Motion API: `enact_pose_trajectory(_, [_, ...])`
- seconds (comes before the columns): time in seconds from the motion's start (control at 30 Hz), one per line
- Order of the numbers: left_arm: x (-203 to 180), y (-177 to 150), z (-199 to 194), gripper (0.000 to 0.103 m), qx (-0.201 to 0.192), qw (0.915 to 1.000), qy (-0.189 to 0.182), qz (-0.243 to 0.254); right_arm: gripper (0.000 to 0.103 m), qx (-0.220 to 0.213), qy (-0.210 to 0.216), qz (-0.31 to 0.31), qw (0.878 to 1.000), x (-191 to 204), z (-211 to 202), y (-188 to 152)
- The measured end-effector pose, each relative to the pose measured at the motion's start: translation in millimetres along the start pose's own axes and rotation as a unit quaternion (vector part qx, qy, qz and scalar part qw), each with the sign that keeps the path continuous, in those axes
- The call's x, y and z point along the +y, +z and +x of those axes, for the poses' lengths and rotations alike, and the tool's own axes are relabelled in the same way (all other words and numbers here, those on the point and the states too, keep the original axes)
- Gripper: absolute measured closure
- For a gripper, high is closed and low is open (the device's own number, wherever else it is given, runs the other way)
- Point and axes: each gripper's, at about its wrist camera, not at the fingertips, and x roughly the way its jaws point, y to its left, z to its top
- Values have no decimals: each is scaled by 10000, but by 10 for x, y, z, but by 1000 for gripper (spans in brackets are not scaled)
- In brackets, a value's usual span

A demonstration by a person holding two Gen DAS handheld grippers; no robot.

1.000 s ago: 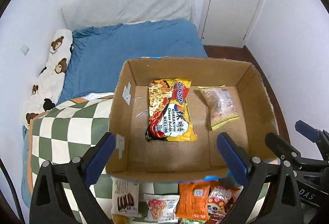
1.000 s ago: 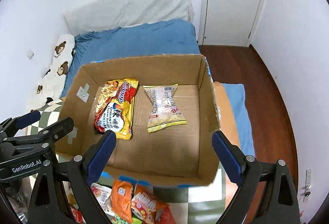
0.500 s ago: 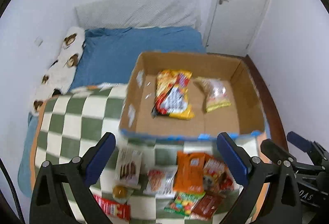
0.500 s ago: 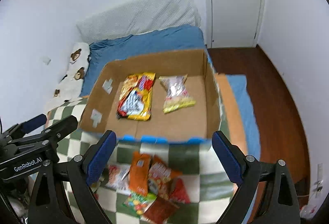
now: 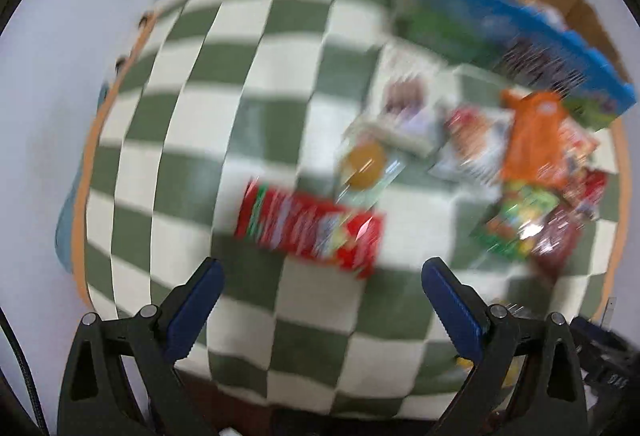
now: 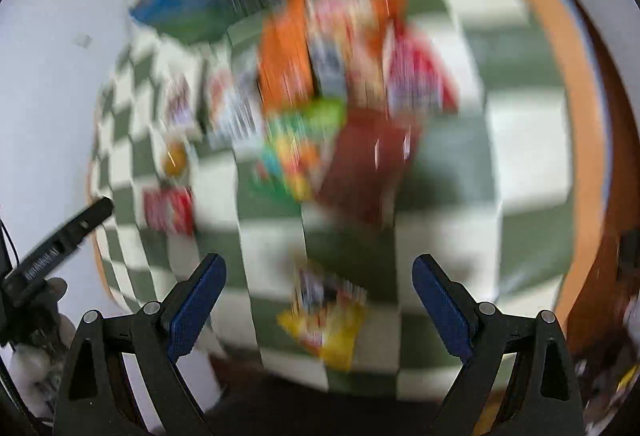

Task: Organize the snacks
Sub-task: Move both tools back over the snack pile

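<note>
Both views heavily motion-blurred; details soft. Left gripper [image 5: 322,290]: blue-padded fingers spread wide apart, nothing between them, hanging above the green-and-white checkered blanket [image 5: 256,84]. Just ahead of it, a long red snack packet [image 5: 310,226] lies flat on the blanket, print unreadable. Beyond that, a clear wrapper with a round orange-yellow item inside [image 5: 365,164], touching or just beside a pale rectangular packet [image 5: 408,112]; which overlaps which cannot be told. To the right, a loose heap of snacks: an orange pouch [image 5: 534,134], a multicoloured green-edged candy bag [image 5: 516,224], a dark maroon pouch [image 5: 560,240], all touching or overlapping. The brown cardboard box with blue-taped rim [image 5: 532,20] sits at the upper right, behind the heap; contents too smeared to name. Right gripper [image 6: 318,286]: fingers likewise wide apart, empty. Between its fingers in view, a small yellow-and-red snack bag [image 6: 328,320] lies on the blanket near the blanket's front edge, well apart from the main heap. The heap sits further ahead in that view, with the orange pouch [image 6: 286,52] and maroon pouch [image 6: 368,156] recognisable. The blanket's orange border [image 6: 560,48] curves along the right.
</note>
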Motion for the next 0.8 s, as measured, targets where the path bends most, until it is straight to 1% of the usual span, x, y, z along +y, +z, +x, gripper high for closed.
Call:
enact_pose_trajectory(0.1, [160,-37,155,2,215,9997,-71,-109,7,356,-116,363,9986,-88,349,-251])
enact_pose_trajectory(0.2, [190,58,320,2,359,9992,-142,34,7,567,-142,746,9955,-147,630,-425])
enact_pose_trajectory(0.3, [87,195,547,2,587,9977,-204,270,7,569,-250,1034,9927,-158,773,-475])
enact_pose_trajectory(0.37, [0,248,673,2,665,9965,-214,466,7,457,-356,1152,9917,-146,841,-464])
enact_pose_trajectory(0.4, [-48,270,768,2,750,9954,-182,559,8,372,-481,1118,9919,-116,863,-451])
enact_pose_trajectory(0.43, [-84,283,851,2,812,9946,-147,633,11,326,-582,1072,9920,-88,877,-440])
enact_pose_trajectory(0.5, [-156,301,1051,2,994,9917,-52,815,25,228,-693,995,9924,-19,887,-433])
enact_pose_trajectory(0.57, [-188,301,1203,1,1120,9894,-53,927,33,165,-822,823,9931,74,901,-411])
enact_pose_trajectory(0.67, [-163,292,1231,2,967,9909,-204,917,33,102,-900,694,9935,146,937,-433])
enact_pose_trajectory(0.7, [-137,277,1234,4,875,9915,-269,922,34,86,-898,672,9936,158,945,-448])
enact_pose_trajectory(0.73, [-131,263,1214,11,810,9916,-317,952,34,86,-908,627,9939,180,956,-462])
enact_pose_trajectory(0.77, [-116,232,1180,25,726,9919,-371,973,35,73,-907,601,9940,197,964,-481])
enact_pose_trajectory(0.8, [-116,198,1123,32,618,9920,-408,1020,36,64,-884,593,9943,213,980,-518])
